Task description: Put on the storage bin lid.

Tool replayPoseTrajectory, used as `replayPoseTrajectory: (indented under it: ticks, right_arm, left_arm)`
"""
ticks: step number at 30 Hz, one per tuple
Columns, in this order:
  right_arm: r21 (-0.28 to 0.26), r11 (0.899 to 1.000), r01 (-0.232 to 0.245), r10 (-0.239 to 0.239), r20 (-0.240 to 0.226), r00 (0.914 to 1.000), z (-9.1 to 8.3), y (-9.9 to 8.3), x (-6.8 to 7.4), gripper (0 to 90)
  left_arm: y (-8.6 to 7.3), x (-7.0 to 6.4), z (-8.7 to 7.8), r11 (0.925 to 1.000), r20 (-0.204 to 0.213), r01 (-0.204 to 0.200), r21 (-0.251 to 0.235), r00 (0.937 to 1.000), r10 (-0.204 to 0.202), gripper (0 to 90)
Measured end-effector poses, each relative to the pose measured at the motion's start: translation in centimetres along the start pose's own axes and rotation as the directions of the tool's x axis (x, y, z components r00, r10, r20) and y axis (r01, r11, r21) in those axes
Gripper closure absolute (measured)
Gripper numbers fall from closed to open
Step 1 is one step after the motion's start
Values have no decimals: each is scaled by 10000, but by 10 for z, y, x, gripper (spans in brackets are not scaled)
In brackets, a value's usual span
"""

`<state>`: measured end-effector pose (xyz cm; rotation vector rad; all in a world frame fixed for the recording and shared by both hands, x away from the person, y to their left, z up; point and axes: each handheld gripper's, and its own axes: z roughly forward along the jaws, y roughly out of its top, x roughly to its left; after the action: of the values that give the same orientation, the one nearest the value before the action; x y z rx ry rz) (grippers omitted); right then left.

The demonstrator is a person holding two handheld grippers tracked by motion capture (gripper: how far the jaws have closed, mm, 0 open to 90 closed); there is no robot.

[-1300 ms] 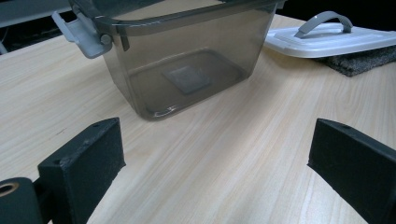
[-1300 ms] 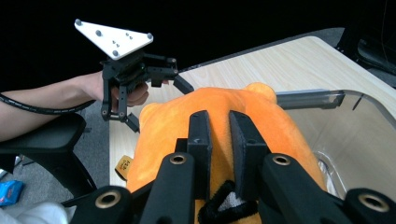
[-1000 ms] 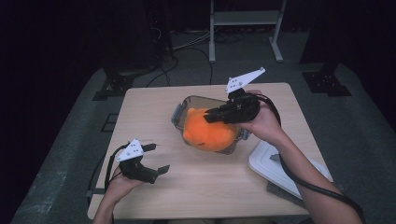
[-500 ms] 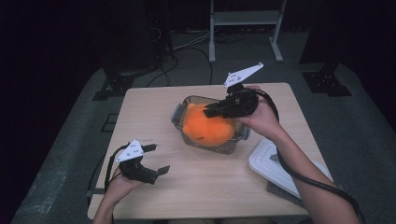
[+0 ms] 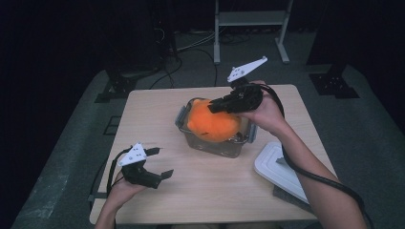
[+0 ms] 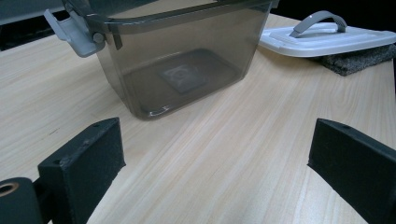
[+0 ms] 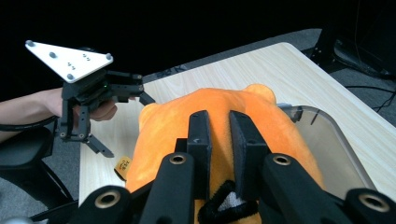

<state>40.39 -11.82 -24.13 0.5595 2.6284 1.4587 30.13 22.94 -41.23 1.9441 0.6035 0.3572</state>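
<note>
A single orange plush toy [image 5: 213,123] is pinched between the nearly closed jaws of the right gripper [image 5: 220,105] and is held in the mouth of the one clear smoky plastic container [image 5: 239,145] near the middle of the light wooden table [image 5: 153,114]. One white lid with a grey handle [image 5: 278,167] is seen lying at the table's right edge. The left gripper [image 5: 161,164] is held low over the near left part of the table, its jaws spread wide and empty, pointed toward the container. The right forearm is stretched forward from the lower right.
</note>
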Motion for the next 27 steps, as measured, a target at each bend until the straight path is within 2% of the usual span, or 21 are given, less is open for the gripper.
replayPoseTrajectory:
  ticks: [10,27]
  right_arm:
    - [67,9998,-179,178,147,9997,7,1,-12,784]
    - [96,9988,-482,479,281,9985,16,-7,-32,784]
  left_arm:
    - [0,0,0,10000,-2,-2,-16,10000,2,25]
    - [-2,-1,-1,9999,-6,-39,111,10000,39,25]
